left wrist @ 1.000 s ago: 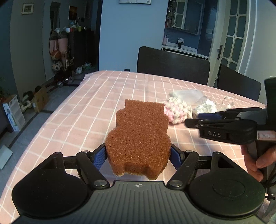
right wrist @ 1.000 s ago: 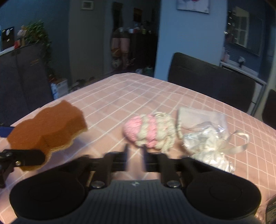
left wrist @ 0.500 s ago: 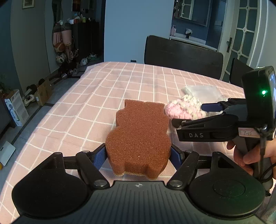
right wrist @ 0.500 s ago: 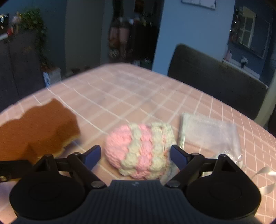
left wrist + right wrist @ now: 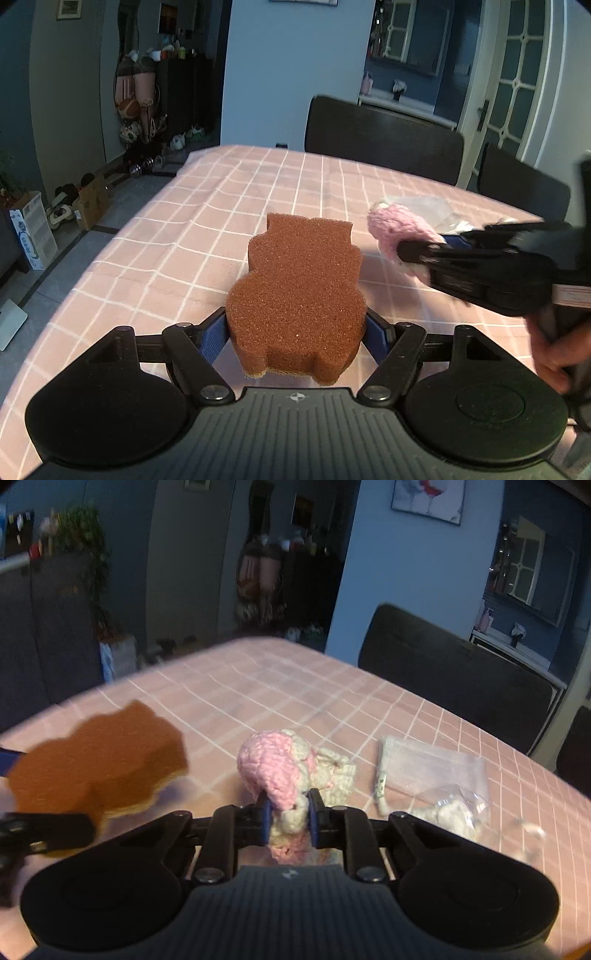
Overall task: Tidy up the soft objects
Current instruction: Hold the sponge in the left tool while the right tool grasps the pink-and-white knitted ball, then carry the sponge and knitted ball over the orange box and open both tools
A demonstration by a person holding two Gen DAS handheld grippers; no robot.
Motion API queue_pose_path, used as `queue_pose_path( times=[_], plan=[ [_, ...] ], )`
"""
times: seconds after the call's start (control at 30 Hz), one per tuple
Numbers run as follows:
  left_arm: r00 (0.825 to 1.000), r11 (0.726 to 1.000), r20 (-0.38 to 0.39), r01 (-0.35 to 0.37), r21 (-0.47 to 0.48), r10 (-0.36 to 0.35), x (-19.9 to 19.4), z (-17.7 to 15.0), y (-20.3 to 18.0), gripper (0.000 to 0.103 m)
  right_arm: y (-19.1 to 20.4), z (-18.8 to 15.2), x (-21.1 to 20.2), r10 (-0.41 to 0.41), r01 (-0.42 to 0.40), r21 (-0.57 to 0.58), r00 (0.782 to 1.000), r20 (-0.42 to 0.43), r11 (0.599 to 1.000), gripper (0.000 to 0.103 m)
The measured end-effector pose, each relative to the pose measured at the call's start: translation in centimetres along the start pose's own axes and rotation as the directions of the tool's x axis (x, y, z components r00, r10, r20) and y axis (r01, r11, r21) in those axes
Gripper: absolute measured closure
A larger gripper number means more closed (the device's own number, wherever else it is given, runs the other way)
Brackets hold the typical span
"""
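Over the pink checked tablecloth (image 5: 295, 686), the right gripper (image 5: 287, 818) has just been closing, and its blue pads now pinch the pink and cream crocheted ball (image 5: 284, 771), which half a second ago sat loose between wide jaws. That squeeze means the ball is secured and, judging by the task, ready to be carried off. The left gripper (image 5: 295, 334) is clamped on the brown bear-shaped sponge (image 5: 299, 295), held above the cloth. The only container in sight is a clear plastic bag (image 5: 439, 775) lying beside the ball, holding something pale and crumpled.
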State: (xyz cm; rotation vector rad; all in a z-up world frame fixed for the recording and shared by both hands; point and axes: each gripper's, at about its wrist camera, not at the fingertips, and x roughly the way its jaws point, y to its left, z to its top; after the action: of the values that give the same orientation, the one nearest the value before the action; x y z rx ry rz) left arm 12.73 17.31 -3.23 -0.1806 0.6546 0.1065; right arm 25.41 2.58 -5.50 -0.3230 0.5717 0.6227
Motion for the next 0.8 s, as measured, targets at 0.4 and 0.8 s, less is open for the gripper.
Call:
queue_pose_path(
  times=[0.4,0.8],
  plan=[
    [0.969,0.971,0.099,0.219,0.096,-0.228,-9.4,-2.1,-4.3,0.018,-0.7,-4.4,-17.0,0.078,-0.081,0.172,0.997,0.025,0.982,0.085],
    [0.821,0.779,0.014,0.536,0.326,-0.571,-12.6,-0.6,-16.9,0.018,-9.6,-8.7,-31.8,-0.223,0.237,0.226,0.971,-0.086,0.945,0.084]
  ],
)
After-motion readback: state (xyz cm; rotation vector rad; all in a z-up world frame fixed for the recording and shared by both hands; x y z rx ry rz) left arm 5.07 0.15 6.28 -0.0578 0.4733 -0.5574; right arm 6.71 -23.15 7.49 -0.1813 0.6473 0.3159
